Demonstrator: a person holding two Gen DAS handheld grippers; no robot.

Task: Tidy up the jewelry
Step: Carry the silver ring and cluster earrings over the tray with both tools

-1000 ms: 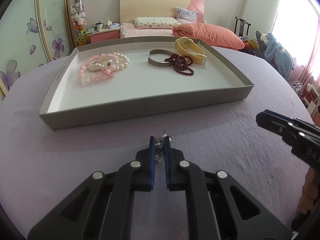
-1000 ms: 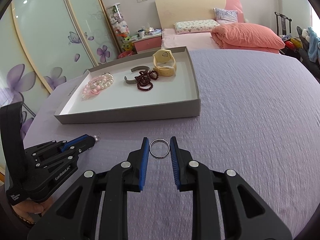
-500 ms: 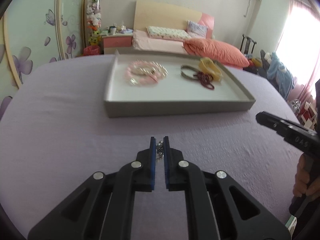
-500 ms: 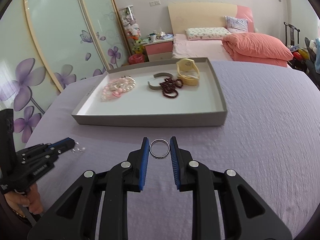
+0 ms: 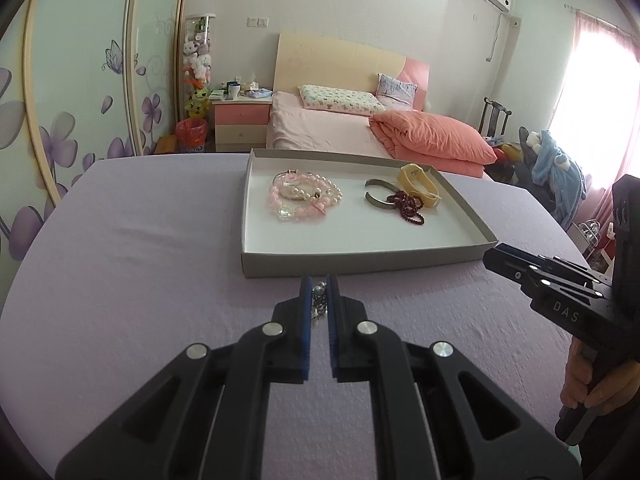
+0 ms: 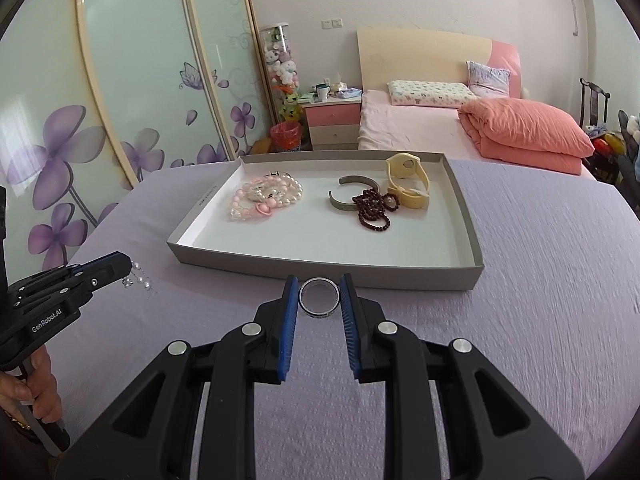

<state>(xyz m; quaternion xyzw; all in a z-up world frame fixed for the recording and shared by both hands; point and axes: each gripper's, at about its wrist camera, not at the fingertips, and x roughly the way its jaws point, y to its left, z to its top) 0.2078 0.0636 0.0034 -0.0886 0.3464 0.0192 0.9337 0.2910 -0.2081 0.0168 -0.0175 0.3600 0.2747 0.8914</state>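
Note:
A shallow grey tray [image 5: 360, 258] [image 6: 320, 270] with a white floor lies on the lilac tablecloth. In it are pink and white bead bracelets [image 5: 304, 196] [image 6: 266, 196], a grey metal cuff [image 5: 376, 198] [image 6: 348, 196], dark red beads [image 5: 408, 210] [image 6: 372, 210] and a yellow wrist band [image 5: 418, 186] [image 6: 408, 184]. My left gripper [image 5: 319, 292] [image 6: 130, 268] is shut on a small clear-bead piece [image 5: 319, 300] [image 6: 138, 278], held above the cloth in front of the tray. My right gripper [image 6: 320, 294] [image 5: 490, 258] is shut on a silver ring [image 6: 320, 296], just before the tray's near wall.
Behind the table are a bed with a coral duvet [image 5: 432, 140], a pink nightstand [image 5: 240, 122] and a floral sliding wardrobe [image 6: 100, 120]. A hand [image 5: 592, 384] grips the right tool's handle at the right edge. Lilac cloth spreads left of the tray.
Both grippers have risen and drawn back from the tray while keeping their grips. In the left wrist view the tray has shrunk and shifted right; more of the room shows.

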